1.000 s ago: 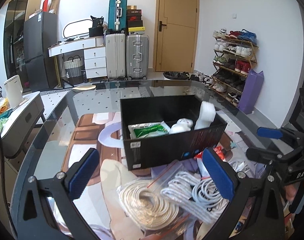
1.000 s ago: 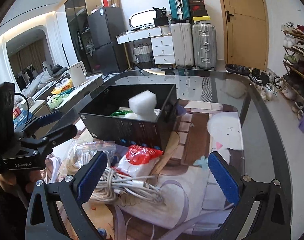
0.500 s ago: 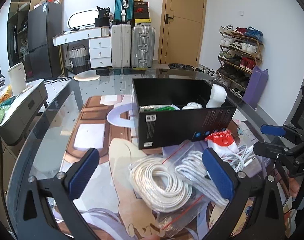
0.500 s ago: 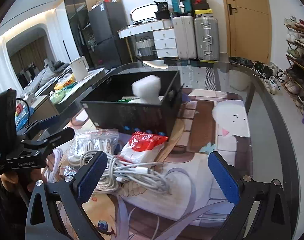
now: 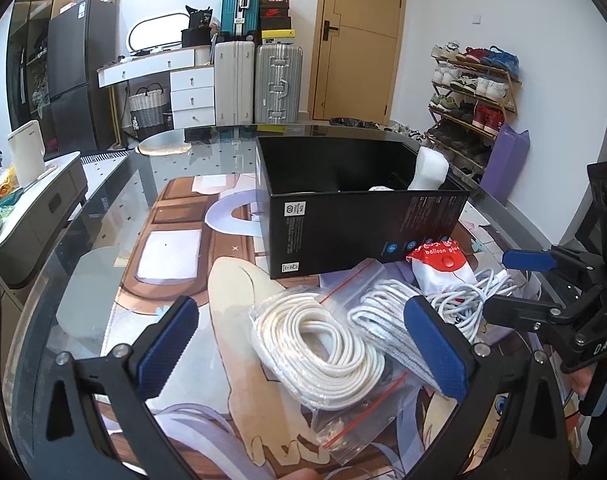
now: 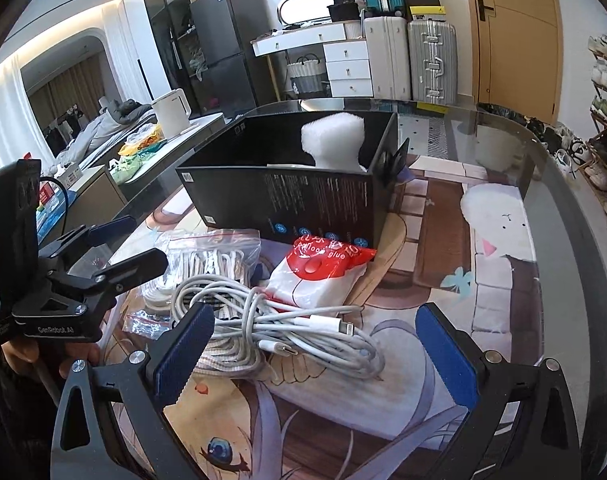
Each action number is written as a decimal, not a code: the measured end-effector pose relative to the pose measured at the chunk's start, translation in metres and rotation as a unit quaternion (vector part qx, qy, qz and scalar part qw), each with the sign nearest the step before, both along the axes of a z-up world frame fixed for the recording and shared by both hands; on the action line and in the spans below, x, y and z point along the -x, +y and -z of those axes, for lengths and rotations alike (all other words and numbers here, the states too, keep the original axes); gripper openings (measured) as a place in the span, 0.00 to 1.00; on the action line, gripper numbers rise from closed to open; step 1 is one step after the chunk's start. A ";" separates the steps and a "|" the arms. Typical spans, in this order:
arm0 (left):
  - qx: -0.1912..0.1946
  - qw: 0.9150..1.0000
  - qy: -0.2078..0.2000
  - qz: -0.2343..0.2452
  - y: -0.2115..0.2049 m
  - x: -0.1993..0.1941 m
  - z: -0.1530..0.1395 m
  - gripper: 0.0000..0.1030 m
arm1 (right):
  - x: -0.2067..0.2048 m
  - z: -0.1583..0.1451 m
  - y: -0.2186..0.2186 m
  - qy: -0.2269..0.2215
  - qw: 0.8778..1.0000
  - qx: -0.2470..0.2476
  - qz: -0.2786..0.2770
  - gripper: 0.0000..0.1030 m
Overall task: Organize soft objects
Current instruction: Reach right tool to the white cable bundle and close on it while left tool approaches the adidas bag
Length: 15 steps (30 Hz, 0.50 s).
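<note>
One foam block (image 6: 331, 140) upright in box (image 6: 303, 204).

Left gripper (image 5: 299, 344) and right gripper (image 6: 315, 346) — matte black frames, ridged blue finger pads, silver screws, white lettering "GenRobot.AI" at left of the right-wrist frame, "DAS" at right of the left-wrist frame — black cable at upper left.

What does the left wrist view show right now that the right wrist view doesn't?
Only the left wrist view shows the shoe rack and the purple bag, plus the bagged rope coil in full. Only the right wrist view shows the loose charging cable's plugs and the white blob figure printed on the mat. Both show the black box, the foam piece, the red-topped balloon glue bag, and both open tools, left tool and right tool.
</note>
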<state>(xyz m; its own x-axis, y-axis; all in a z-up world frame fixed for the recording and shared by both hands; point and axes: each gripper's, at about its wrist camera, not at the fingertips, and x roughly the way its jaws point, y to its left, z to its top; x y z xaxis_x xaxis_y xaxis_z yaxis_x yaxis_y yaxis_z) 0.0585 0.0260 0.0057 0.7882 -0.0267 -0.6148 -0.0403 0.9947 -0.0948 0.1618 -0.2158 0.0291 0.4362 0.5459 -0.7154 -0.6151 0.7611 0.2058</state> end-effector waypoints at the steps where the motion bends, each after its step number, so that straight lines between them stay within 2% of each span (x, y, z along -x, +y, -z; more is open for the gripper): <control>1: 0.001 1.000 0.000 0.001 0.000 0.001 0.000 1.00 | -0.001 0.001 0.000 0.003 1.000 0.000 0.000 0.99; 15: 0.020 1.000 0.002 0.005 0.004 0.001 0.002 1.00 | -0.018 0.018 -0.002 0.068 0.997 -0.036 0.021 0.99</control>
